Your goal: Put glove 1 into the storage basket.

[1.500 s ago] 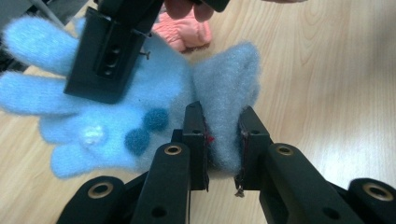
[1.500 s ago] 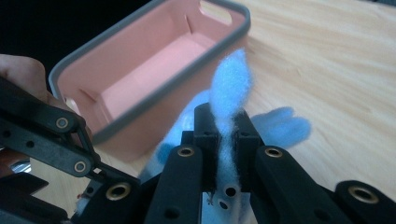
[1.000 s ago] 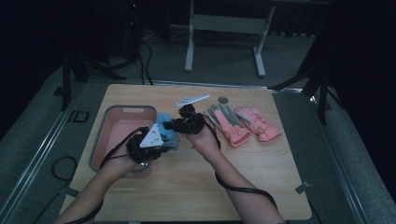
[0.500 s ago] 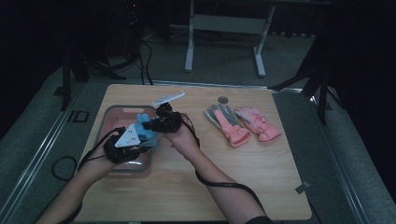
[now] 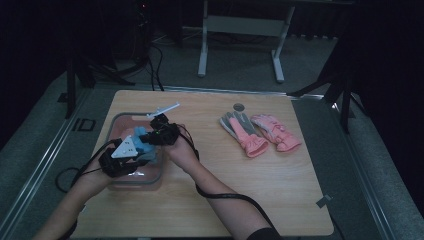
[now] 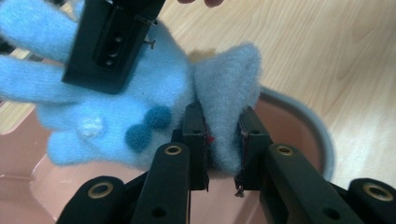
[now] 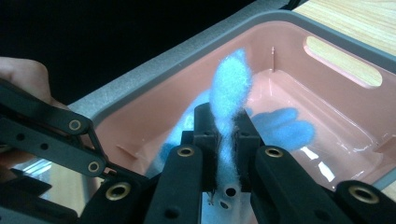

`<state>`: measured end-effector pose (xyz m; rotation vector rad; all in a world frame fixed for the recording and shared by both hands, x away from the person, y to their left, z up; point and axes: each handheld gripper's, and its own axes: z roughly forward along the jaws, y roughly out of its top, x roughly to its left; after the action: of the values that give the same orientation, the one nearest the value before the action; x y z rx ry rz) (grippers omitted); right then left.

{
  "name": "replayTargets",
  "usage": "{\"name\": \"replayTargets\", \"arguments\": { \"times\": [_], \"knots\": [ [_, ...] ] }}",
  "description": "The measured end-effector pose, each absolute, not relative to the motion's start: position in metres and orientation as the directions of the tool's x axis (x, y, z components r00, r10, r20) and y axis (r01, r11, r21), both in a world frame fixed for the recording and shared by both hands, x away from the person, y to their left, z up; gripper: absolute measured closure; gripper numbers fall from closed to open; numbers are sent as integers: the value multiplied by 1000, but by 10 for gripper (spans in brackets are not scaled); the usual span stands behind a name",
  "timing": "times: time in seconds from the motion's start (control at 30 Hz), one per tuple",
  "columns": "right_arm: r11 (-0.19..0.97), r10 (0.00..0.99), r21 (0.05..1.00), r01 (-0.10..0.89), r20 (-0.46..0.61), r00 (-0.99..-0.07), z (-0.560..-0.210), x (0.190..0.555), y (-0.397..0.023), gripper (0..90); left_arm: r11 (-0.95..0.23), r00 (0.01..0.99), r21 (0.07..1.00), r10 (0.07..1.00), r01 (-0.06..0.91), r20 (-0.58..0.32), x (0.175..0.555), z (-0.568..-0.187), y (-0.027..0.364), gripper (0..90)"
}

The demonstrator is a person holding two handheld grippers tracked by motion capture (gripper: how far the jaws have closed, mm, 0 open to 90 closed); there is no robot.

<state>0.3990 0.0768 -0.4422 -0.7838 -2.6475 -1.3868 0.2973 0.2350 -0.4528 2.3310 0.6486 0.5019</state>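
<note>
A fuzzy blue glove (image 6: pixel 140 107) hangs over the pink bin (image 5: pixel 120 125), held by both grippers. My left gripper (image 6: pixel 223 140) is shut on a fold of the glove's cuff. My right gripper (image 7: pixel 225 133) is shut on the glove's edge, with the blue fingers (image 7: pixel 280 126) drooping into the bin (image 7: pixel 327 88) below. In the high view the left gripper (image 5: pixel 125 155) and right gripper (image 5: pixel 160 134) sit close together above the bin with the blue glove (image 5: pixel 140 140) between them. The right gripper's black body (image 6: pixel 112 42) crosses the glove in the left gripper view.
A pair of pink and grey gloves (image 5: pixel 260 132) lies on the wooden table (image 5: pixel 225 190) to the right. A small round grey disc (image 5: pixel 239 106) sits behind them. The bin stands at the table's left side.
Both grippers have carried the blue glove leftward and down, from the table's middle to over the pink bin. The pink gloves have not moved.
</note>
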Motion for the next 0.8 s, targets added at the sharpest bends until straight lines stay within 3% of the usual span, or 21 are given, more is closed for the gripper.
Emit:
{"name": "replayTargets", "arguments": {
  "times": [0.8],
  "knots": [
    [524, 473, 679, 515, 271, -838, -486, 433, 99, 822, -715, 803, 561, 579, 417, 141, 340, -484, 233, 776]
  ]
}}
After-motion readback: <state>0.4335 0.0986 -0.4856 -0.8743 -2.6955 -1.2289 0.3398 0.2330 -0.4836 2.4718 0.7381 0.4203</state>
